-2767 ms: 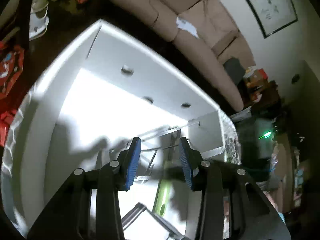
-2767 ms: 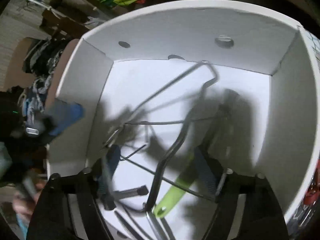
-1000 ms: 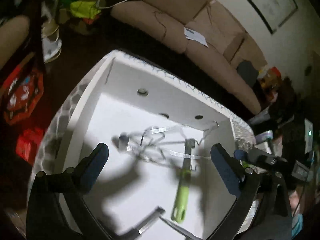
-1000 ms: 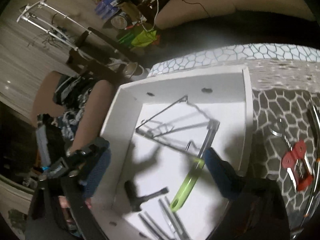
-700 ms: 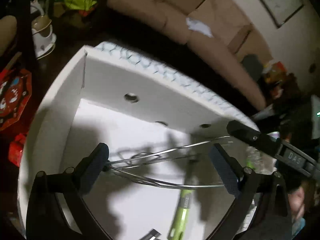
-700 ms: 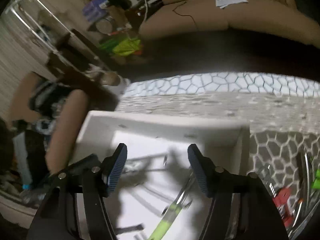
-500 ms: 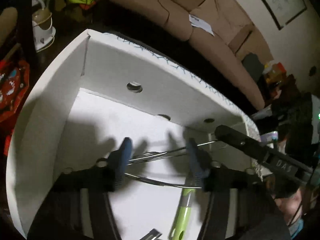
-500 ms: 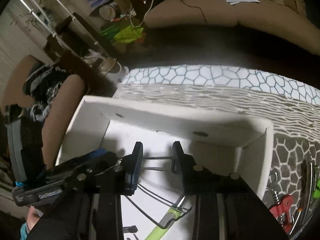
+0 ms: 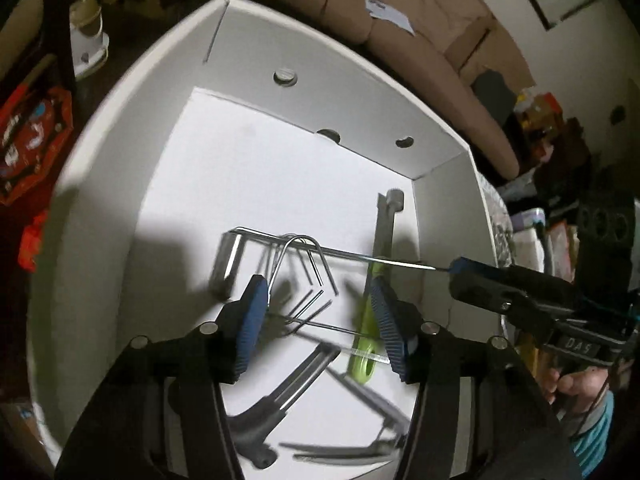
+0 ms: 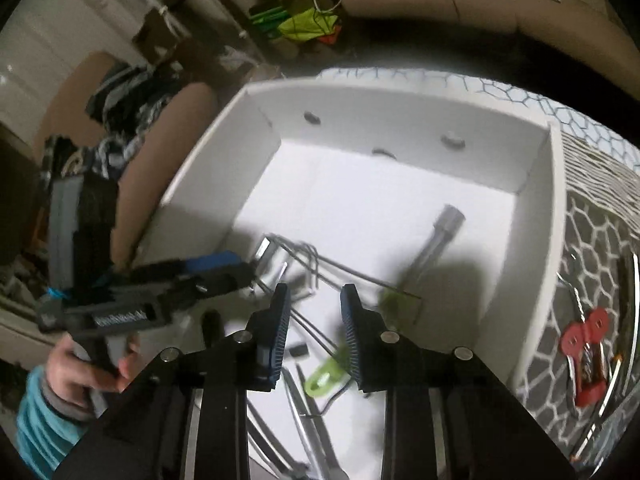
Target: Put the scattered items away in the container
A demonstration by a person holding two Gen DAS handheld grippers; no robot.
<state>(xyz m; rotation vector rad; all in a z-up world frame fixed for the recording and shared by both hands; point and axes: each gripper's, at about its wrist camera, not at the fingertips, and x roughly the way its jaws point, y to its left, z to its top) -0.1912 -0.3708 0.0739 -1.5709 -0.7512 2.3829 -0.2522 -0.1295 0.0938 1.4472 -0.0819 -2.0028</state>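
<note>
A white box (image 9: 340, 100) (image 10: 400, 120) holds a wire rack (image 9: 304, 240) (image 10: 320, 260), a green-handled tool (image 9: 362, 366) (image 10: 324, 376) and metal tongs (image 9: 298, 376). Over the rack hangs my left gripper (image 9: 320, 320) (image 10: 216, 262). Its jaws are opening, and the pads press on nothing, though a wire loop runs close by the left pad. My right gripper (image 10: 314, 320) (image 9: 460, 269) hovers over the box's near right part with a narrow gap that holds nothing. A red clamp (image 10: 584, 344) lies outside on the honeycomb cloth.
The honeycomb-patterned cloth (image 10: 592, 240) to the right of the box carries metal utensils (image 10: 628, 300). A person's hand (image 10: 80, 368) holds the left gripper's handle. A beige sofa (image 9: 420, 32) stands behind, with cluttered floor to the left.
Both grippers went from wide open to a much narrower gap and sank toward the box floor. The wire rack stays in the box, now closer under the left fingers.
</note>
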